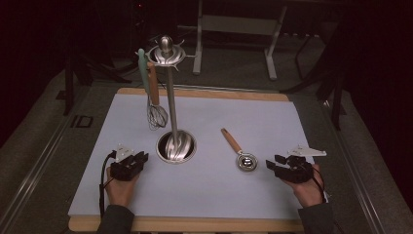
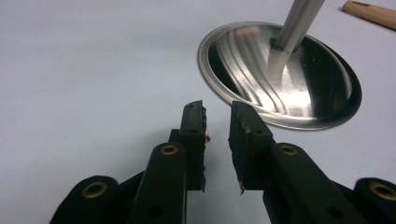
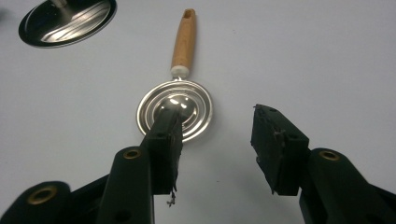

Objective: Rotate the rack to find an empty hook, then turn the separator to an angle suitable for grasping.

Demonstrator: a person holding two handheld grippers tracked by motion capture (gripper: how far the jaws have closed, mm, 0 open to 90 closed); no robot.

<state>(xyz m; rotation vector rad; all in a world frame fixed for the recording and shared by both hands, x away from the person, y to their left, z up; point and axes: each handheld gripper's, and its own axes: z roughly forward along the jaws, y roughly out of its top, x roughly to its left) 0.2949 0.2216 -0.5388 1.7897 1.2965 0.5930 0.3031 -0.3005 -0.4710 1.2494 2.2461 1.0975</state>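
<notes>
The only readable marking, apparently "ID", stands on the dark table edge [image 1: 81, 121].

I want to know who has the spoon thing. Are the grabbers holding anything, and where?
Nothing is held. The left gripper is open over bare mat. The right gripper is open too, and the egg separator lies loose on the mat.
</notes>
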